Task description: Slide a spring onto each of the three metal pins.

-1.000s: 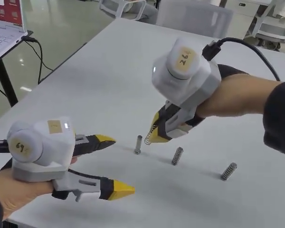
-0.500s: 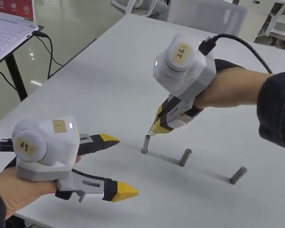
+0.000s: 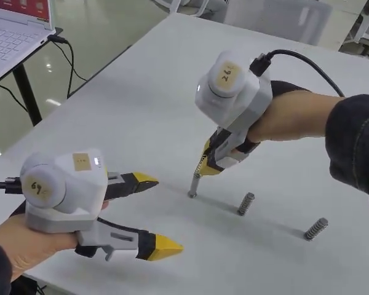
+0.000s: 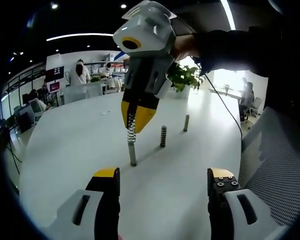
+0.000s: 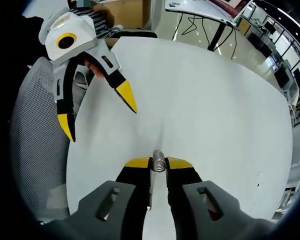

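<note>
My right gripper (image 3: pixel 204 167) is shut on a small steel spring (image 3: pixel 200 165) and holds it nearly upright. The spring's lower end meets the top of a bare metal pin (image 3: pixel 193 186) standing on the white table (image 3: pixel 129 110). In the left gripper view the spring (image 4: pixel 131 129) hangs from the yellow tips straight above the pin (image 4: pixel 133 154). To the right, two more pins carry springs (image 3: pixel 246 204) (image 3: pixel 315 229). My left gripper (image 3: pixel 158 214) hovers open at the lower left, apart from the pins. The right gripper view looks down the spring (image 5: pixel 158 161) between its jaws.
A laptop (image 3: pixel 15 24) sits on a stand past the table's left edge, with cables hanging beside it. A mesh chair (image 5: pixel 37 145) stands by the near edge. A black cable (image 3: pixel 307 64) trails from the right gripper over the person's sleeve.
The right gripper has lowered the spring from beside the pin to its top. The left gripper has held still; the head camera has shifted.
</note>
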Motion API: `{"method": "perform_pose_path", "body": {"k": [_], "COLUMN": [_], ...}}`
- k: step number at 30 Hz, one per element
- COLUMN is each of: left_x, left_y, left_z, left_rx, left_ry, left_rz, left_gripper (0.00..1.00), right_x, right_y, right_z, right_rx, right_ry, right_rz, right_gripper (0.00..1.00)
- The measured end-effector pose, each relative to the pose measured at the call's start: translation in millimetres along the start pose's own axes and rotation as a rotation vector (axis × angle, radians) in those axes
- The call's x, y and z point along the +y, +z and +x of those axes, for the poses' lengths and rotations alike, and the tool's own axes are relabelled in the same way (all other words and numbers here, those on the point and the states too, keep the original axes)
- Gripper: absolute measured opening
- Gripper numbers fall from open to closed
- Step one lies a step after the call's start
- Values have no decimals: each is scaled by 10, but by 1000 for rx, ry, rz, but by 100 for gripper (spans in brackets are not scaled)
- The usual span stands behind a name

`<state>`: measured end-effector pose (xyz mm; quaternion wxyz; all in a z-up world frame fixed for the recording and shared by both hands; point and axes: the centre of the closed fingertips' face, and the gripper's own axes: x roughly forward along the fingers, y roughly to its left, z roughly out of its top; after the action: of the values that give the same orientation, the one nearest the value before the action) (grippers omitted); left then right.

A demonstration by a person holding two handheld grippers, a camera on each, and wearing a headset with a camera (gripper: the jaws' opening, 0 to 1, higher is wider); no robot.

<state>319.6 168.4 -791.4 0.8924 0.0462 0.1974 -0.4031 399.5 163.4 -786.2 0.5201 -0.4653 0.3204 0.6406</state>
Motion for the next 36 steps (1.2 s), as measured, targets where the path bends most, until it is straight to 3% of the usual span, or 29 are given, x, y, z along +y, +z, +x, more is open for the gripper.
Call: {"method": "perform_pose_path", "body": {"k": [12, 16, 36], "left_x": [20, 19, 12], "left_y": [-30, -40, -63], "left_z": [-6, -6, 10], "left_rx": [-2, -1, 1], "left_ry": [4, 3, 5], "left_rz": [-8, -9, -18], "left_gripper": [68, 68, 67], "right_x": [-32, -34, 97], "right_y": [-19, -60, -194], "right_z": [87, 176, 509], "right_rx": [12, 43, 98], "right_ry": [9, 12, 29], "right_rz": [9, -1, 3], "right_gripper": [13, 13, 13]}}
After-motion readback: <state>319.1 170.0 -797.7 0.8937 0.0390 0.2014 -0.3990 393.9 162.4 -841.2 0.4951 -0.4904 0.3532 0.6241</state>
